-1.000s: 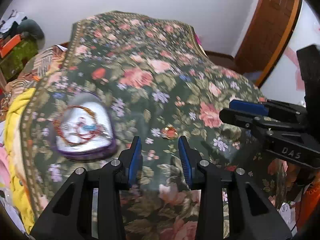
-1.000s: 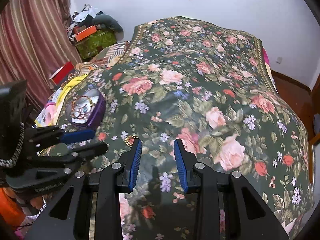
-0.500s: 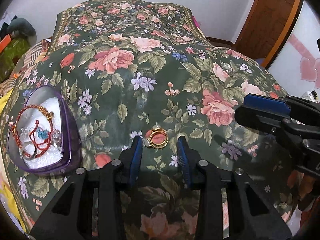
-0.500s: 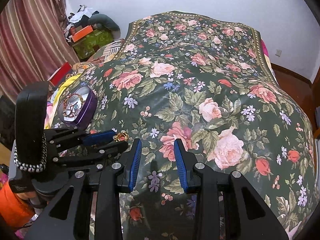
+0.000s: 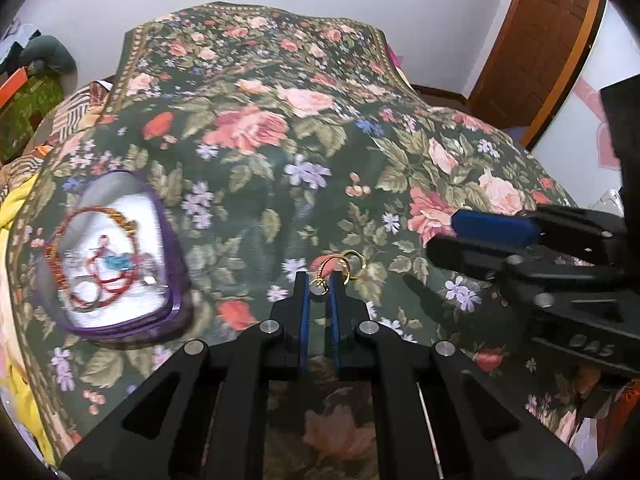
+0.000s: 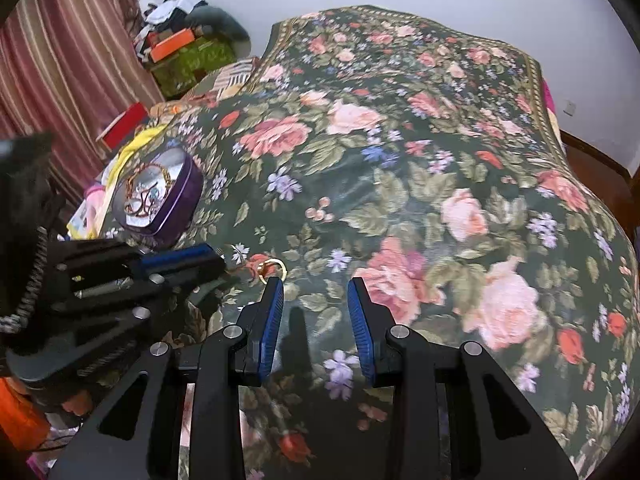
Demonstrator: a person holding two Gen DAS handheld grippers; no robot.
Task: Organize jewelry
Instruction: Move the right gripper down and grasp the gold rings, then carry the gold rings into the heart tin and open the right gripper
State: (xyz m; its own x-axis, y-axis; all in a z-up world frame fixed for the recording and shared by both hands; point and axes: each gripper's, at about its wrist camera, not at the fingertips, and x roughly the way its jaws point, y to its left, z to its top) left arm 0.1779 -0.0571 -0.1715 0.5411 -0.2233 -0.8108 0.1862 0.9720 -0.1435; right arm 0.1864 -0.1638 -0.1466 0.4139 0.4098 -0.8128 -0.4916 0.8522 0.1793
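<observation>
— earrings [image 5: 340, 268]: where are they?
— pinched at the tips of the left gripper [image 5: 319, 280], gold hoops sticking out past its blue pads [image 5: 305, 312], just over the floral blanket [image 5: 280, 152].
— and the right gripper [image 6: 316, 312]?
— its fingers stand apart, holding nothing, low above the blanket, close beside the left one.
— the tin [image 5: 116, 256]?
— purple, open, on the blanket to the left, with red and gold bracelets [image 5: 100, 256] inside.
</observation>
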